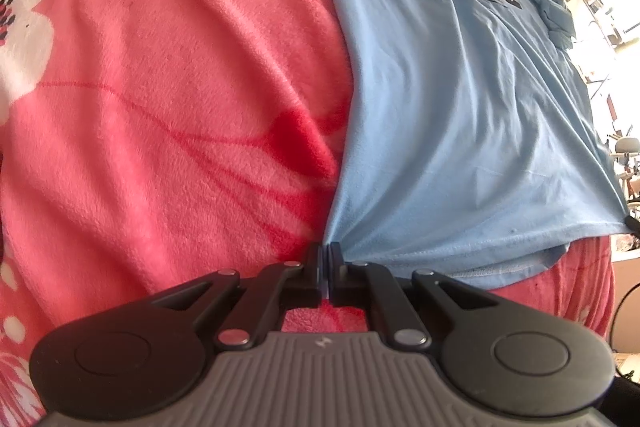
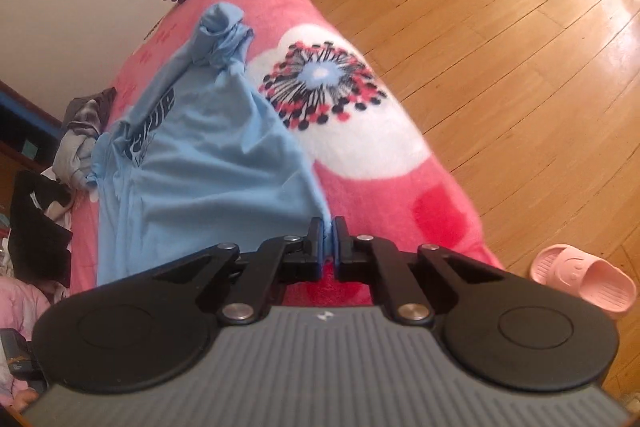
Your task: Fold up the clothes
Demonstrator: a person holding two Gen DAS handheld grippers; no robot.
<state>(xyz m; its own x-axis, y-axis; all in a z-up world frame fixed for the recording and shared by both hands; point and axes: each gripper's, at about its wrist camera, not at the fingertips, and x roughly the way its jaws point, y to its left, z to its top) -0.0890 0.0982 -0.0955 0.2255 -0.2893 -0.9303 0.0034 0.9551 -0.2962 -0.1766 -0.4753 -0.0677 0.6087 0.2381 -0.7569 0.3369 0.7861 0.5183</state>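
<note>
Grippers – two: left gripper [image 1: 325, 247], right gripper [image 2: 329, 223] – each clamped on one blue T-shirt [image 1: 460, 115].

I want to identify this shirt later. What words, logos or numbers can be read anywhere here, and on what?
"alue": the clear end of a dark word printed on the blue shirt; its first letters are lost in a crease.
Small print and an emblem under that word: too small to read.
A small pale mark on the gripper body: a logo, no letters.
In the right wrist view the shirt's print is blurred and folded: unreadable.
</note>
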